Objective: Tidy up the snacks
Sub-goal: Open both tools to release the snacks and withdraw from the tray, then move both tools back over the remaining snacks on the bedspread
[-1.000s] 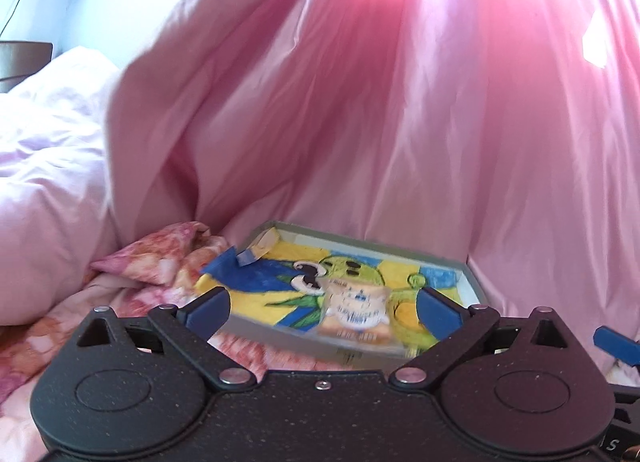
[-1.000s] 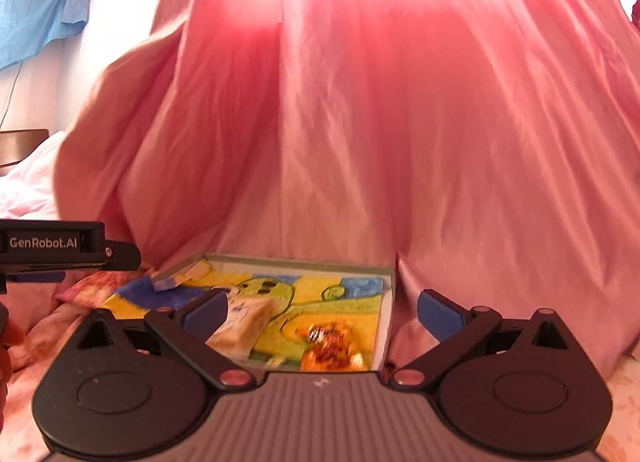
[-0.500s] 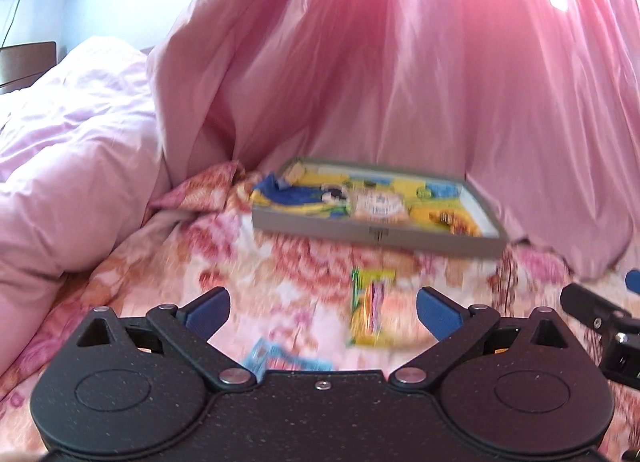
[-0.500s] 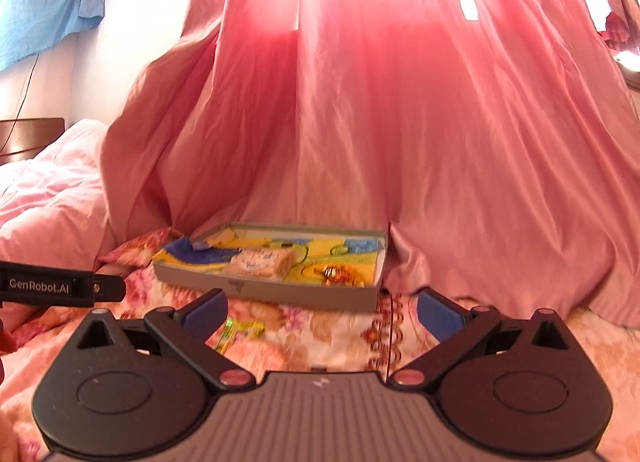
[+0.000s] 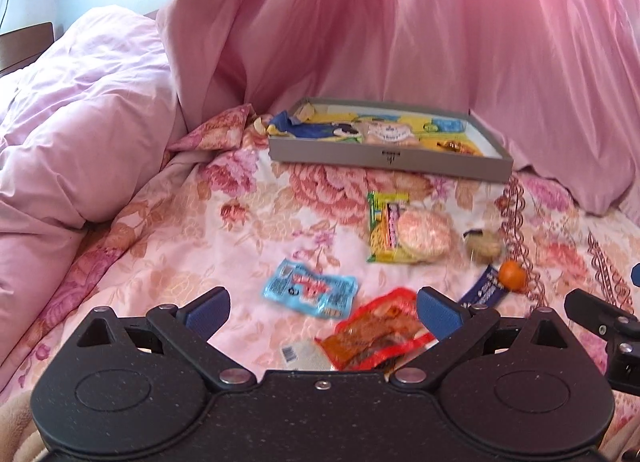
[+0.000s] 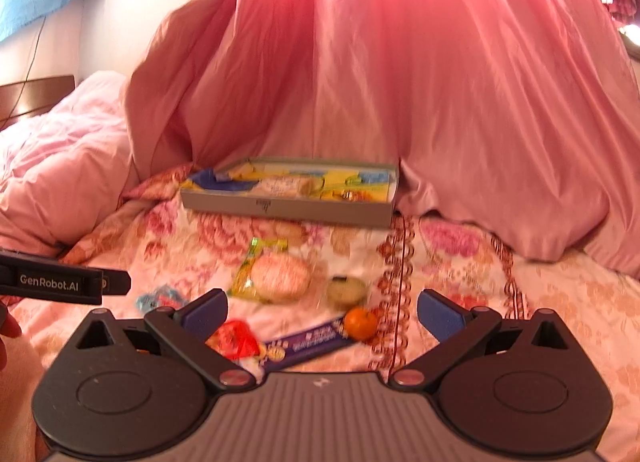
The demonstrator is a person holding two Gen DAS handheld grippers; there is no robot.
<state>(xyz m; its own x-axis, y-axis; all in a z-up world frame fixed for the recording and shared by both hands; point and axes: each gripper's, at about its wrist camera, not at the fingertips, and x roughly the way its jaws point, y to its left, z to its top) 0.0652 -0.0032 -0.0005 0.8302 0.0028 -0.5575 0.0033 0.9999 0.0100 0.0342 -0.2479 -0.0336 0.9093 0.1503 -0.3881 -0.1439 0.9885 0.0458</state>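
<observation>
A grey tray (image 5: 384,160) (image 6: 288,208) with a yellow cartoon lining holds a few snack packs at the back of the bed. Loose snacks lie in front of it: a yellow pack with a round cake (image 5: 404,228) (image 6: 276,274), a light blue packet (image 5: 310,288), a red-orange packet (image 5: 376,332) (image 6: 234,338), a small round wrapped snack (image 5: 484,244) (image 6: 346,290), a small orange (image 5: 513,274) (image 6: 360,323) and a dark blue bar (image 6: 308,344). My left gripper (image 5: 322,312) is open above the blue and red packets. My right gripper (image 6: 322,314) is open above the bar and orange.
A flowered bedsheet (image 5: 200,230) covers the bed. A pink duvet (image 5: 80,122) is piled at the left. A pink curtain (image 6: 400,82) hangs behind the tray. The other gripper's body shows at the edge of each view (image 5: 600,326) (image 6: 60,282).
Both grippers have pulled back from the tray toward the near side of the bed. The loose snacks have come into view. Both grippers stay open.
</observation>
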